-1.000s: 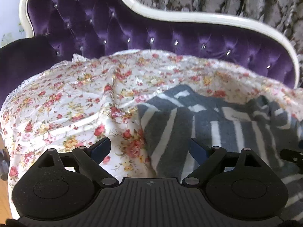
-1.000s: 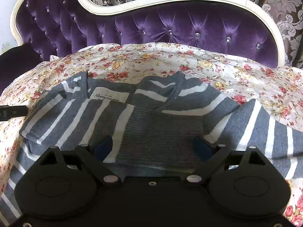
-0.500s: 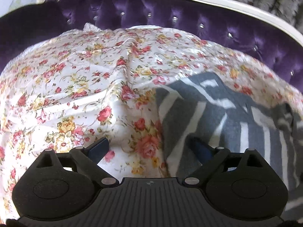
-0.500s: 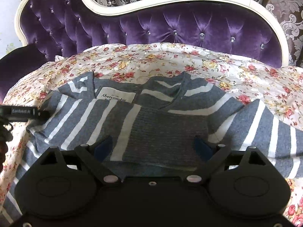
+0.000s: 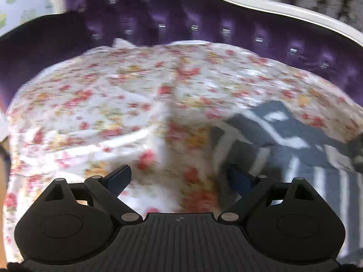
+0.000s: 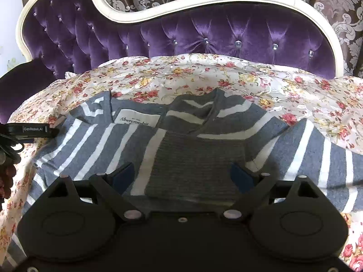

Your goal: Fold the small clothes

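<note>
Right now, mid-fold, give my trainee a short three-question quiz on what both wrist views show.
1. True or false: the right gripper is shut on the sweater.
2. What covers the sofa under the sweater: A plain white sheet, B floral cloth, C bare velvet?
3. Which word is missing: the white label sits near the sweater's ____.

Key: 1 false, its jaws stand open above it. 2 B. 3 collar.

Both the left tongs (image 5: 179, 179) and right tongs (image 6: 181, 176) gape wide, pitched downward, gripping nothing.
</note>
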Available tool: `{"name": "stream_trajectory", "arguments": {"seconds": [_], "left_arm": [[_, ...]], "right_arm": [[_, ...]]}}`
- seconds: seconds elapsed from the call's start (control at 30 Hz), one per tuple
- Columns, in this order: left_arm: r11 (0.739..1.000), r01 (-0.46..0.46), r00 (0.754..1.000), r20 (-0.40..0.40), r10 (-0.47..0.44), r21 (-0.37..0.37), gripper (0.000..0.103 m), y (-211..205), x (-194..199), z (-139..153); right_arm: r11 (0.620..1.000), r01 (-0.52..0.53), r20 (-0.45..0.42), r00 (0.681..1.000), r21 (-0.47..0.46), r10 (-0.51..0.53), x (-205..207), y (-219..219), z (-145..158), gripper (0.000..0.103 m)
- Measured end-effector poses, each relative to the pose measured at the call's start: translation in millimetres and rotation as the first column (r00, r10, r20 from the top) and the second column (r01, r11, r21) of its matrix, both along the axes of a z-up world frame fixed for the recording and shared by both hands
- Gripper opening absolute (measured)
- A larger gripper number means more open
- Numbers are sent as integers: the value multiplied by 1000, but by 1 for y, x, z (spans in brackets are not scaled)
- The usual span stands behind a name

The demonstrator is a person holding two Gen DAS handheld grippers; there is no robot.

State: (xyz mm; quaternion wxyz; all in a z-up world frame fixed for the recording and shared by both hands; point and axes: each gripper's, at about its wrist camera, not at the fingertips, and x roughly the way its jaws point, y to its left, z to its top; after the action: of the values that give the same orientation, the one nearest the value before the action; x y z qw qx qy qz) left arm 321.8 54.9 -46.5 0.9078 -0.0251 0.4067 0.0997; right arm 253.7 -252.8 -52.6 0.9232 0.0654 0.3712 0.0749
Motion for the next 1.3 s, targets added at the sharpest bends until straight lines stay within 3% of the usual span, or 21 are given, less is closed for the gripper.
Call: {"name": "stream_trajectory", "arguments": {"seconds": [0.13,0.3,0.43,0.53,0.73,0.97,1.13,1.3], "left_arm": [[999,-46,999,-12,47,23,92,17,-4,0],[997,-46,999,-2,45,-54,88,28,-24,14],[990,55,995,89,-44,-127,89,17,-52,30],[969,164,983,113,-145,-186,89,3,-71,36],[943,305,950,105,-293,-130,89,-41,-88,24],[904,410,912,41,-408,-124,89,-65,-102,8],[913,390,918,-26,-396,-123,90,-67,-99,-7],[925,364,928,-36,-370,-106,102,-69,-98,-15]], "right_arm": [[1000,17,-1,1000,4,-17,1,-4,0,93],[1000,15,1,1000,-6,-15,1,-2,-1,93],[1000,8,-7,1000,-7,-8,3,0,-4,96],[1000,0,-18,1000,9,1,4,0,-7,100],[997,22,-4,1000,77,-22,1,-10,-9,102],[958,104,2,994,266,-108,-7,-43,-9,103],[921,212,-6,975,327,-222,-16,-85,5,103],[888,318,-61,947,332,-316,-35,-147,20,103]]}}
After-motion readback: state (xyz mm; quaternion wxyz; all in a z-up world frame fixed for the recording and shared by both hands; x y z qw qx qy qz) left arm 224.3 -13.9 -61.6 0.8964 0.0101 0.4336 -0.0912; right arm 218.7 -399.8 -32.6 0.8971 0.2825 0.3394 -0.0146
